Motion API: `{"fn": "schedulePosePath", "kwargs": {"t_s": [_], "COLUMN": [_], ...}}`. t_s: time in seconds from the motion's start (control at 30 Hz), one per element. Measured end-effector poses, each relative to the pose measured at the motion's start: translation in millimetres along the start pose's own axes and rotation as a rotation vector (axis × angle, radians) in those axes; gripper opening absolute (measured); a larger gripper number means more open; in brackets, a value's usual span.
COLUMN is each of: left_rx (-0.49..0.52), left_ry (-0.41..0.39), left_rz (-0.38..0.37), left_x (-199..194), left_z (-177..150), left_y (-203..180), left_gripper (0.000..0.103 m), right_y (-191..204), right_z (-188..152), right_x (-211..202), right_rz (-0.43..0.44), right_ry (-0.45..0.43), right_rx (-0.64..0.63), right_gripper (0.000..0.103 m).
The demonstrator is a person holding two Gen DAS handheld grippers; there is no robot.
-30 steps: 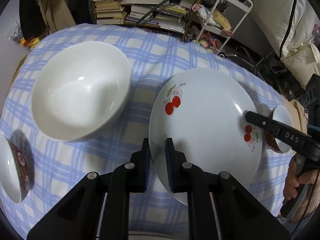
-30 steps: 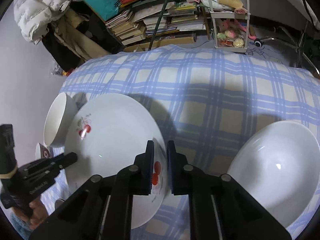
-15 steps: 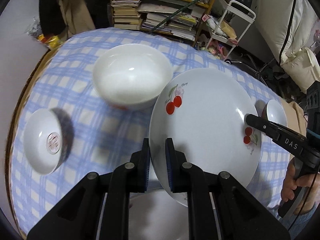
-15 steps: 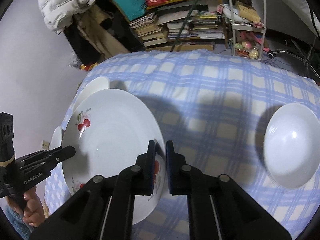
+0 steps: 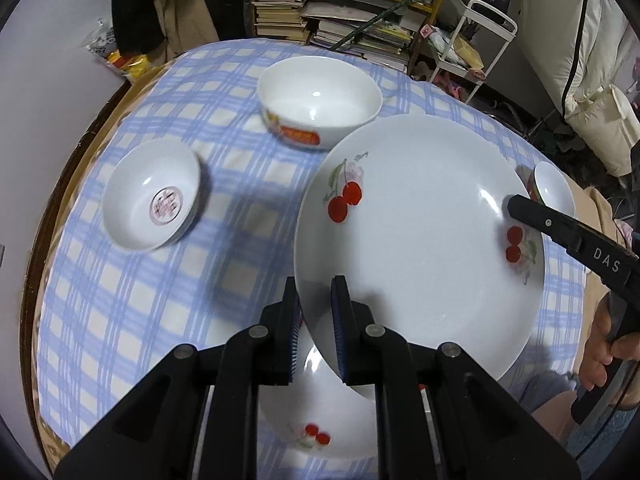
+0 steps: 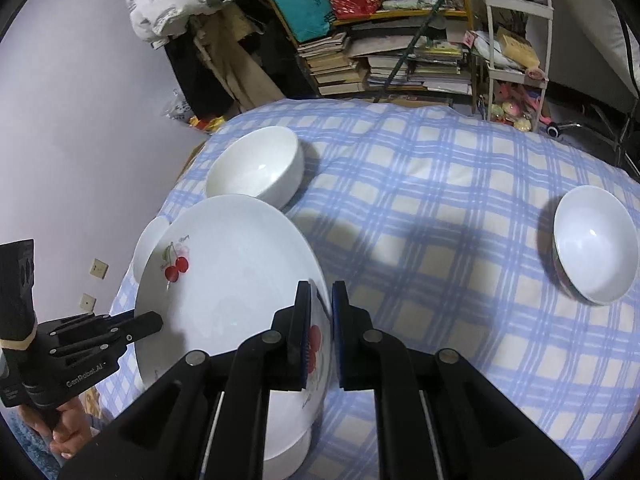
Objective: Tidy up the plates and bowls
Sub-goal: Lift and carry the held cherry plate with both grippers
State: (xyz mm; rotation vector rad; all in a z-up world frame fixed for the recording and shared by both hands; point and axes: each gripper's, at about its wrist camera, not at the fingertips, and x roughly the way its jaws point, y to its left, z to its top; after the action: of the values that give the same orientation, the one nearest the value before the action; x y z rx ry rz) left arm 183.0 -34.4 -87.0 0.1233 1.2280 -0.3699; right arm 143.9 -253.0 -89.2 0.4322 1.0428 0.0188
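A large white cherry plate (image 5: 420,240) hangs in the air, held at opposite rims by both grippers. My left gripper (image 5: 316,300) is shut on its near-left rim. My right gripper (image 6: 320,312) is shut on its right rim; the plate also shows in the right wrist view (image 6: 228,280). A second cherry plate (image 5: 316,420) lies on the table beneath it. A big white bowl (image 5: 318,100) with an orange band stands at the back. A small bowl (image 5: 154,196) with a red mark stands at the left. Another small bowl (image 5: 554,186) is at the right.
The round table (image 5: 120,280) has a blue checked cloth. Its wooden edge (image 5: 40,240) shows on the left. Bookshelves (image 5: 340,12) and a white cart (image 5: 472,48) stand behind it. In the right wrist view the right small bowl (image 6: 594,244) sits alone on the cloth.
Both grippers have lifted the cherry plate up and drawn it back towards the near edge. The bowls look further away and a second cherry plate has come into view below.
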Motion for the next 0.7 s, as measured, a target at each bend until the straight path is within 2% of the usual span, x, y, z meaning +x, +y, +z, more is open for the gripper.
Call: {"fn": "schedulePosePath", "kwargs": {"t_s": [0.4,0.7], "left_rx": [-0.023,-0.03], "left_ry": [-0.015,-0.016], "left_rz": [0.008,0.025], "left_x": [-28.8,-25.7], "left_z": [-42.8,-73.4], "left_y": [16.3,25.4], "left_gripper": [0.015,0.016], "right_y": [34.4,47.6], "right_z": [-34.0,-56.2], "right_x": [-21.9,-16.0], "right_rz": [0.007,-0.012], "right_ry": [-0.017,0.007], "right_rx": [-0.042,-0.071], "right_gripper": [0.012,0.012]}}
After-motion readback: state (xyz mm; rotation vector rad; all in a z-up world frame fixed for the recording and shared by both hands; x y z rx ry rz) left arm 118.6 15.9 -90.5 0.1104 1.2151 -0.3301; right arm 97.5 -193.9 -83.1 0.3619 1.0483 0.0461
